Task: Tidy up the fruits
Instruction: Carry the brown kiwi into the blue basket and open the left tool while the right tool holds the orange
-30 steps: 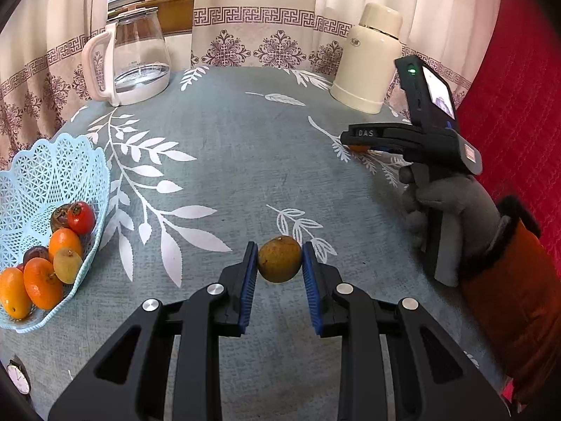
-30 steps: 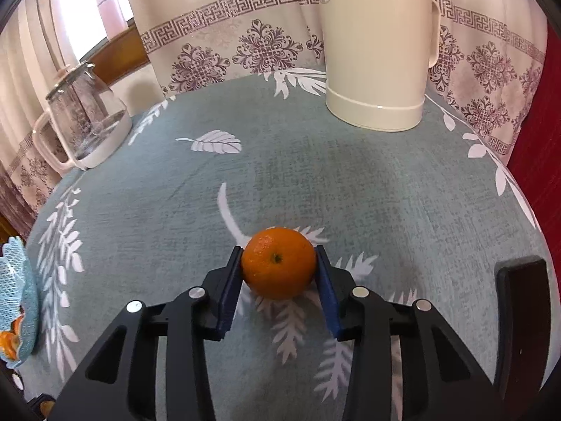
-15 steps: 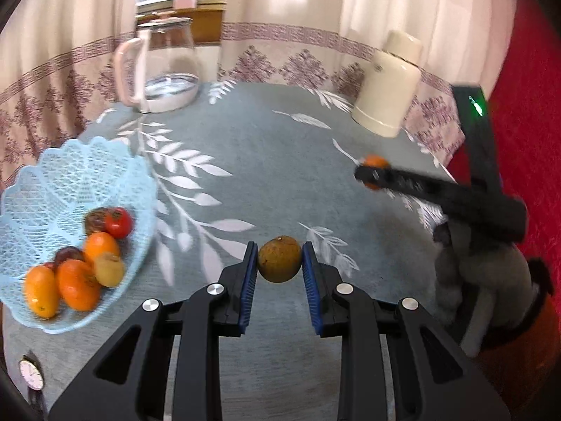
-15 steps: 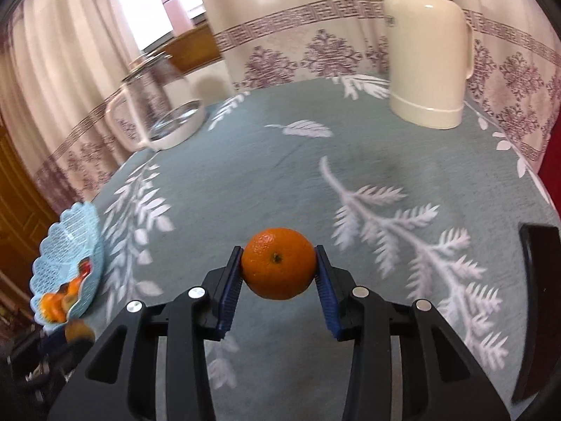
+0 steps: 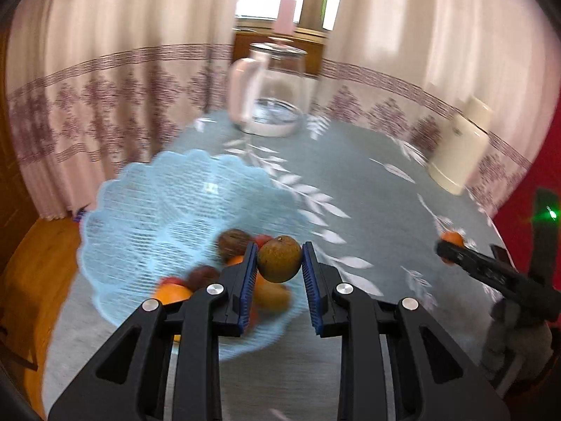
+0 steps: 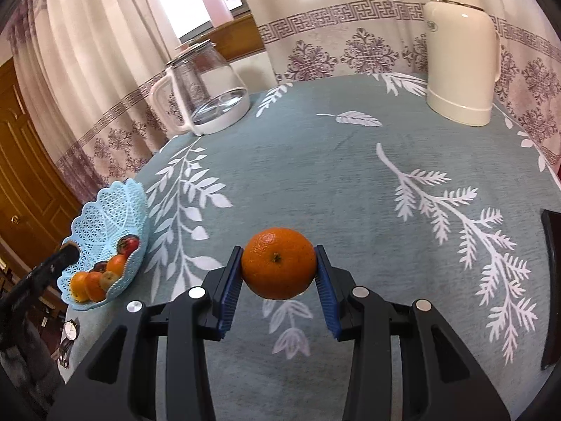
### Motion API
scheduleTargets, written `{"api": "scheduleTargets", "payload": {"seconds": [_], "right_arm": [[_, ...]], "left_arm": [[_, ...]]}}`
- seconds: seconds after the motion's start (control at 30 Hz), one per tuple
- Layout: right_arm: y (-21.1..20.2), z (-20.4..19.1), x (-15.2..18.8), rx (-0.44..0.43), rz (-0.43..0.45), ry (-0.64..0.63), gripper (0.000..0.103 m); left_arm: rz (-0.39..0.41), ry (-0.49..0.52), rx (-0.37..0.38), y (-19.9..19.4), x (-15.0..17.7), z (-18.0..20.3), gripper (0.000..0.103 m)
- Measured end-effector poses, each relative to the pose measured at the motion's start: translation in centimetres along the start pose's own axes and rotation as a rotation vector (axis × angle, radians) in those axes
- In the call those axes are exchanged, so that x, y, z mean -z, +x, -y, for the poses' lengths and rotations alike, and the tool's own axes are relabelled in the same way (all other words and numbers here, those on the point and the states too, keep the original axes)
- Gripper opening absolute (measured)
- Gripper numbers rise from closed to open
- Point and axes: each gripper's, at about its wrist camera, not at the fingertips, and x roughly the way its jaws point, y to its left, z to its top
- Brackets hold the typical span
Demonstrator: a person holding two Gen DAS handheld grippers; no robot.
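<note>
Two grippers are each clamping one fruit: the left gripper is gripping a round brownish-green fruit above the pale-blue lattice plastic basket; better lowering before releasing. The right gripper, farther off, is pinching a glossy orange mandarin.

Basket sitting at table's 9 o'clock edge, fruits lying inside; glass kettle standing at 11, thermos at 1.

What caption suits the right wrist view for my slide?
Right gripper holds an orange above the leaf-patterned tablecloth.
</note>
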Motion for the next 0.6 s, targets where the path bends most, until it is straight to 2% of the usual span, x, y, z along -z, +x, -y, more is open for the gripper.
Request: {"api": "scheduleTargets", "payload": {"seconds": [0.23, 0.6], "right_arm": [[-0.4, -1.6, 0.1, -0.018, 0.004, -0.021, 0.04], [-0.6, -4.5, 0.0, -0.056, 0.008, -0.069, 0.04]], "left_arm": [[0.002, -0.051, -0.096, 0.8, -0.5, -4.5, 0.026], [-0.02, -0.092, -0.115, 2.1, -0.1, -7.2, 0.026]]}}
